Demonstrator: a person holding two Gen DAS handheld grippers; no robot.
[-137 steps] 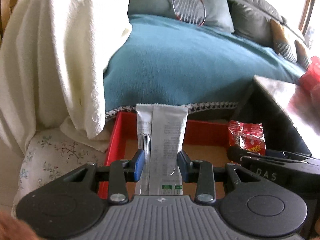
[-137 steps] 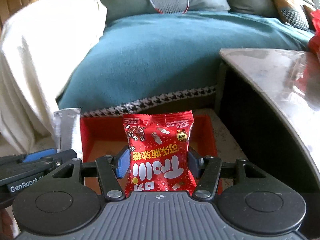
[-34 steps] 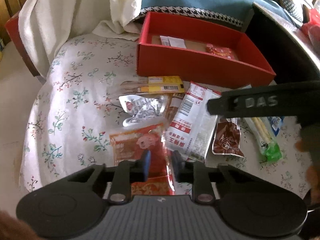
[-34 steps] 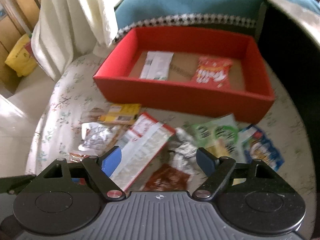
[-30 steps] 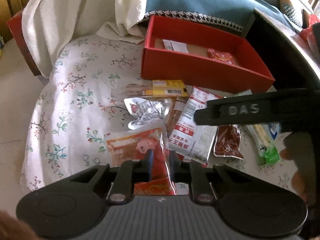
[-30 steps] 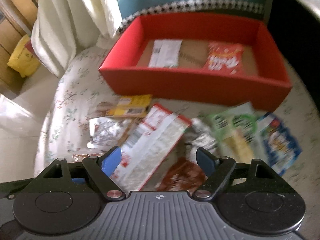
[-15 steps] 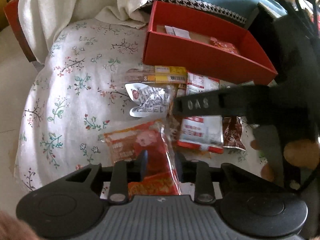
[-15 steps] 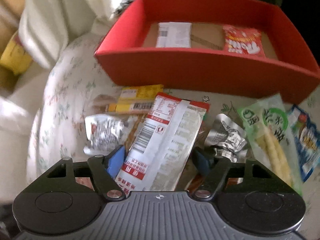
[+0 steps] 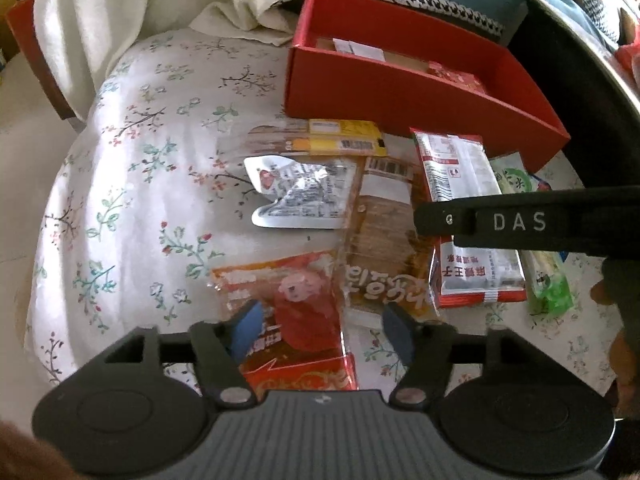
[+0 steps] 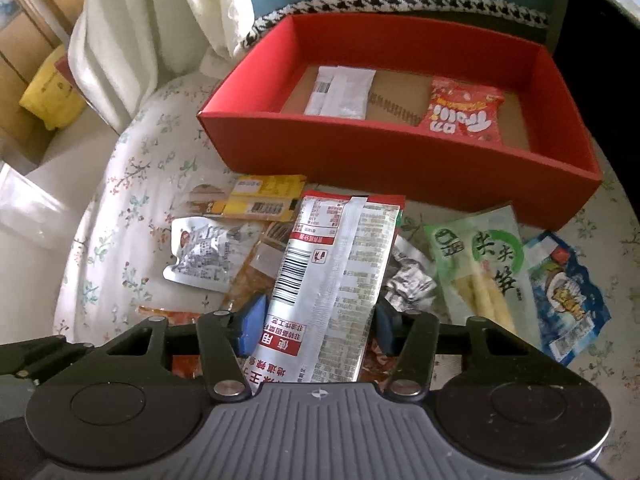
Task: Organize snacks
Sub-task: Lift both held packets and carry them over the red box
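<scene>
Spreading after half a second pinched, the left claw [image 9: 320, 326] straddles the orange packet [image 9: 294, 312]; the right claw [image 10: 316, 326] narrows around the silver-red packet [image 10: 332, 276], both short of the red box [image 10: 400, 160].

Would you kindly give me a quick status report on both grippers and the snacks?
Left gripper open around orange packet. Right gripper open, straddling red-and-silver packet. Red box holds two snacks; the rest lie loose in front.

Both wrist views look steeply down from close above the flowered cushion [image 9: 132, 184], facing the red box [image 10: 400, 156] at the far side, the left view sitting further left, and both share the snack pile
</scene>
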